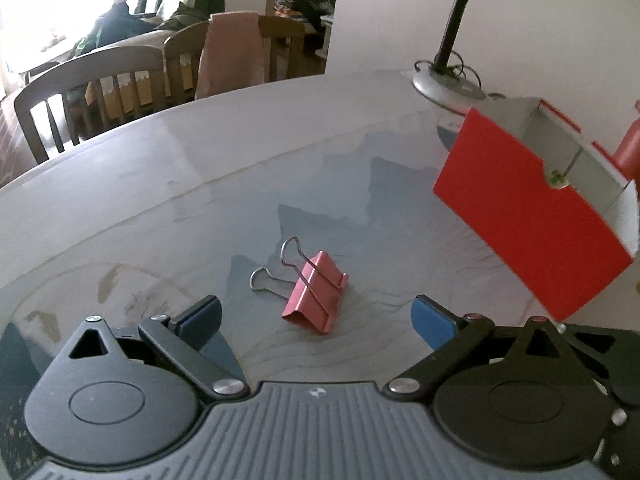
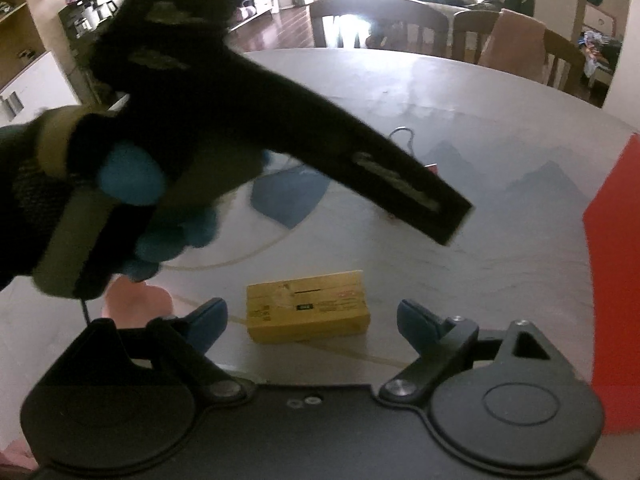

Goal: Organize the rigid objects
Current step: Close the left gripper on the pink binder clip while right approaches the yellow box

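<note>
A pink binder clip [image 1: 316,294] with wire handles lies on the table, just ahead of my left gripper [image 1: 316,318] and between its open blue-padded fingers. An open red box [image 1: 532,216] stands to the right of it. In the right wrist view a small yellow box [image 2: 310,306] lies flat between the open fingers of my right gripper [image 2: 312,318]. The left gripper's dark body [image 2: 248,120], held by a blue-gloved hand, crosses that view and hides most of the clip; only a wire handle [image 2: 402,133] shows.
A grey desk lamp [image 1: 448,80] stands at the back right of the round table [image 1: 160,184]. Wooden chairs [image 1: 96,84] stand beyond the far edge. The red box's wall [image 2: 616,280] fills the right edge of the right wrist view. A pink object [image 2: 136,298] lies at left.
</note>
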The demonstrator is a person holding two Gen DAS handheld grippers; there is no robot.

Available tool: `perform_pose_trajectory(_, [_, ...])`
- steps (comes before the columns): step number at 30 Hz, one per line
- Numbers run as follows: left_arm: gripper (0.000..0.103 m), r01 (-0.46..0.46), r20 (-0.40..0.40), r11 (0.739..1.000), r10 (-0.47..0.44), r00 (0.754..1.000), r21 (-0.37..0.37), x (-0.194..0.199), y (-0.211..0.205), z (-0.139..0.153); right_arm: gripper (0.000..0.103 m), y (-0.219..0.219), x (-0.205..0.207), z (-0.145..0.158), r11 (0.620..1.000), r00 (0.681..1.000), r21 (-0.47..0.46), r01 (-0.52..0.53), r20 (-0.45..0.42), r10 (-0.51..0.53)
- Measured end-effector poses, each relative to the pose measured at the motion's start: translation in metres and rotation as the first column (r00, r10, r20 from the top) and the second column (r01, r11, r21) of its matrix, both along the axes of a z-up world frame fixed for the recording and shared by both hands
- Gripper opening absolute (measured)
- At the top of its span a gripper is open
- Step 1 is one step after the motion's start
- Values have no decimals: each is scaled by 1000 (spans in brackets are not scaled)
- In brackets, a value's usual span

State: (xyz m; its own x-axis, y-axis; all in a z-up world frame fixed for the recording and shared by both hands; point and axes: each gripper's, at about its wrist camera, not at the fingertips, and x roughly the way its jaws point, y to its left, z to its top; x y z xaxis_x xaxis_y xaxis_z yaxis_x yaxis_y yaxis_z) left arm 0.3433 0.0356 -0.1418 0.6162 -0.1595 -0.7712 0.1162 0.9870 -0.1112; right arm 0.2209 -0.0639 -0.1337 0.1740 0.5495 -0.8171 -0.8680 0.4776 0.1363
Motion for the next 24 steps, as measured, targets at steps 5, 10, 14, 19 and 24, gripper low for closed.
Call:
perform_pose_trajectory(5, [102,31,-2,999,-31,1000,22,10,-4,-14,87,5,-3,-6,1000,1000,-7,-10,10,10])
perform_pose_trajectory(10, [102,52,28,997,-53,998,56,13,-10,-20,83,7,-5,-11,1000,1000,-19,-20,12,20])
perform_pose_trajectory(14, [101,60,50,995,-64,997,79,15,-15,-25,78,8,-8,-15,999,999,-30,-28,16,29])
perform_pose_trajectory(19, [81,77,70,991,-85,994,109,18,-20,-28,75,9,-11,-19,998,999,-44,-38,28,40])
perform_pose_trajectory(24, [63,94,57,988,-101,993,126,22,-24,-32,71,10,-13,-22,998,998,-49,-40,38,42])
